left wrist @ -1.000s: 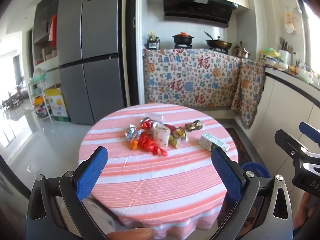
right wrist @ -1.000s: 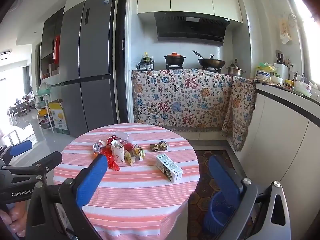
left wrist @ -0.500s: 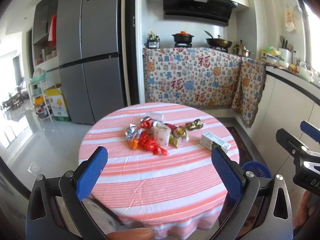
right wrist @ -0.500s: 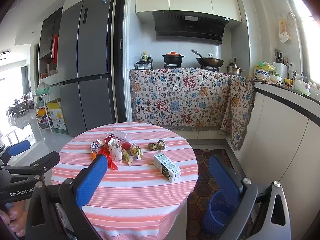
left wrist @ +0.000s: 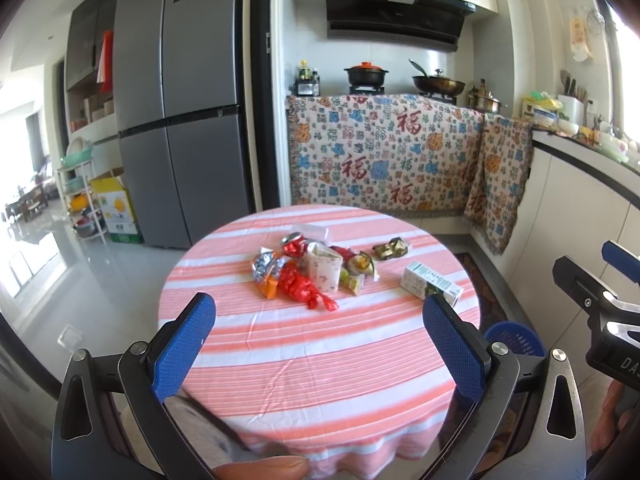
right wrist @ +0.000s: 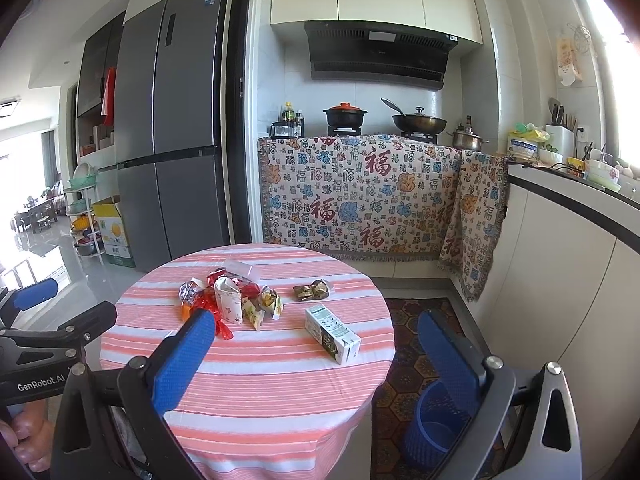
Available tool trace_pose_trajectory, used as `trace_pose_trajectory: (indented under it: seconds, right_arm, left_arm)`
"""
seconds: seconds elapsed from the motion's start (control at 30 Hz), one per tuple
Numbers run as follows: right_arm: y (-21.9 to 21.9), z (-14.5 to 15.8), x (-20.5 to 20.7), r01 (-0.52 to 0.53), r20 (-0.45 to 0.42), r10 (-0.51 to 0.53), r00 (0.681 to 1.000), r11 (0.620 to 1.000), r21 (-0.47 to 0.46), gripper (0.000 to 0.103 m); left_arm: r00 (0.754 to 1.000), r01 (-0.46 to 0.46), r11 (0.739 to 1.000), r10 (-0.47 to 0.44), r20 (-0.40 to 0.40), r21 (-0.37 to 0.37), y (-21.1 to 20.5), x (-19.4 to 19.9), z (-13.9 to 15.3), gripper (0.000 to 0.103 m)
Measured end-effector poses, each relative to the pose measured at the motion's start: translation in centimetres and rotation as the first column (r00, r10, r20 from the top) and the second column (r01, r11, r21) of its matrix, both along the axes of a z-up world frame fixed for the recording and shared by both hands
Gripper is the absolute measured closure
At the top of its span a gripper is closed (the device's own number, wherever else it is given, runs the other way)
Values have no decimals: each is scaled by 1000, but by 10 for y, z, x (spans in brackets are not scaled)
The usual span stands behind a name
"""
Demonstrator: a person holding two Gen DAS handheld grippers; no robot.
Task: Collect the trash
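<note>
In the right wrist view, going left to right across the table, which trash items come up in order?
Silver foil wrapper → white paper cup → brown crumpled wrapper → milk carton. The other wrappers around the cup overlap too much to order.

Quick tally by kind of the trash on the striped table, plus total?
Cartons: 2, milk carton, white paper carton
Crushed cans: 1
Clear plastic containers: 1
Wrappers and bags: at least 4, including red bag and dark wrapper; the pile overlaps
Total: about 8
</note>
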State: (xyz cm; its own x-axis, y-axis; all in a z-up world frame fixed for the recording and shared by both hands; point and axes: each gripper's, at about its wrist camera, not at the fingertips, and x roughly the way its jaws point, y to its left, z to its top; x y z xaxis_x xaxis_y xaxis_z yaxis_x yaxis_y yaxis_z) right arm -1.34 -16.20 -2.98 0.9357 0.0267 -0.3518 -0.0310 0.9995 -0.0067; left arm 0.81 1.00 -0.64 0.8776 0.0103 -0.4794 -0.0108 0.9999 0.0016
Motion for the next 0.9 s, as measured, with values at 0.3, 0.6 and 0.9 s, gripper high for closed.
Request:
trace_pose_trajectory:
  seconds: [0.3,0.6,0.9]
  right_arm:
    - [0,-3,0,1,-1,-1,1000,1000,-3,0]
    - [1,-3,0,1,-2,-1,1000,1000,-4,0]
    - [0,-5,1,5,0,-5,1000,1000,-7,0]
  left_arm:
    - [1000,0,1000,0,-1,1,0,0,-2,0]
    - [1000,-1,1000,1,-3,1,0,0,-4,0]
    - [1000,0,1000,0,-5,1,0,0,-5,0]
